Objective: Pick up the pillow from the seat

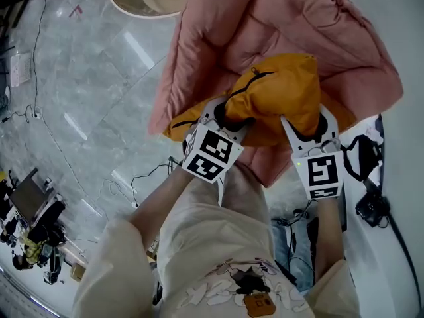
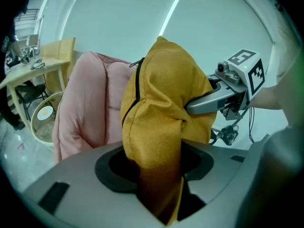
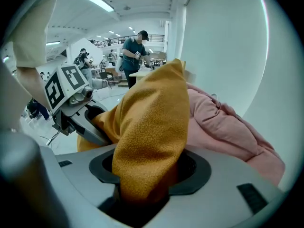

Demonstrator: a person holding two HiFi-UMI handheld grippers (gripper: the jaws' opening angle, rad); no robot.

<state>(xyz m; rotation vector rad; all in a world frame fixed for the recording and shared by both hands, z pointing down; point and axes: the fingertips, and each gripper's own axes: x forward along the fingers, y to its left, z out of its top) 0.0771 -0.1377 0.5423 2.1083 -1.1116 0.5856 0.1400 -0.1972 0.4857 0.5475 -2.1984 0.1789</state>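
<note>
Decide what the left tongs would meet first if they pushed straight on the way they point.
The left tongs grip the yellow pillow, so that comes first; past it, probably the pink padded seat, though depth is unclear.

(a) left gripper (image 1: 224, 119): jaws part-closed, pinching fold of pillow (image 1: 285, 91); marker cube faces up.
(b) right gripper (image 1: 310, 126): jaws likewise clamped on pillow's opposite side.
(c) left forearm (image 1: 156, 207), right forearm (image 1: 328, 234): bare, extended forward, side by side.

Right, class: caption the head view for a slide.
Left gripper and right gripper hold the yellow pillow by the pink seat.
</note>
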